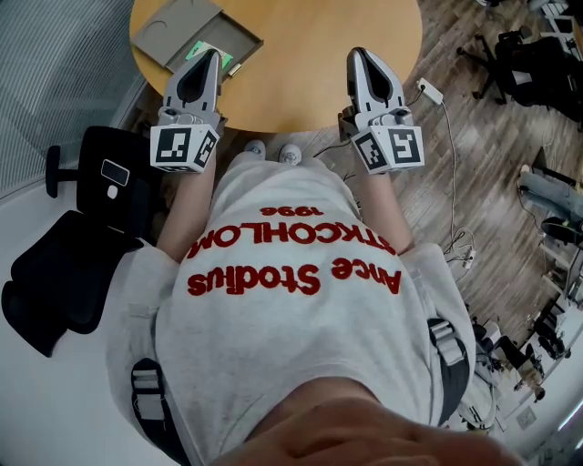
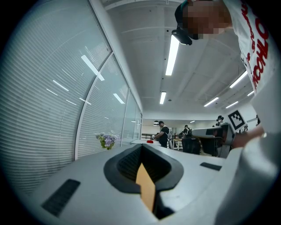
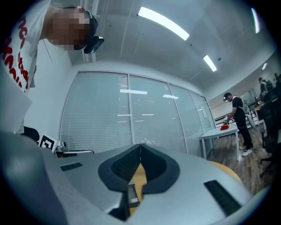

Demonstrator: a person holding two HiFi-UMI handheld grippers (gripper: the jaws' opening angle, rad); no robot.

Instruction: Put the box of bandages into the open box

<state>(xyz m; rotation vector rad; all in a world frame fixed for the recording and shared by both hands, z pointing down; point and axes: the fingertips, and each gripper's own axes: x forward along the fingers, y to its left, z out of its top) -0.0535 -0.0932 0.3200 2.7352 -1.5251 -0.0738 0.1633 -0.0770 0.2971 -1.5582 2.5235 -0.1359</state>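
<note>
At top of head view: noted round wooden table (image 1: 319, 45) carrying flat open box (image 1: 173, 27) on its left part, flap folded outward. Found green-and-white box of bandages (image 1: 202, 47) at near side of open box; could not tell whether lying inside or on the rim, being partly covered. Saw left gripper (image 1: 209, 58) held level, tips overlapping near edge of box of bandages from this angle, contact not determinable; jaws pressed together, holding nothing. Saw right gripper (image 1: 358, 53) level over bare tabletop further right, well apart from box of bandages and open box; jaws likewise together, empty. Logged marker cubes at body end of both grippers, white shirt (image 1: 291, 309) with red lettering filling lower frame, shoes (image 1: 290, 155) just under table edge, black chair (image 1: 91, 200) on floor at left. Next, left gripper view: confirmed left gripper (image 2: 141, 147) closed tip to tip with no gap, only a tan wedge of tabletop showing beneath the pads, nothing clamped. Noted blinds (image 2: 44, 110) behind glass at left, bunch of flowers (image 2: 106, 140), ceiling light strips, people far off. Last, right gripper view: confirmed right gripper (image 3: 140, 147) fully closed, tan tabletop beneath, nothing between the pads. Noted blinds across the background, white table (image 3: 215, 134) bearing a red item at right, standing person (image 3: 239, 118) beside it.
</note>
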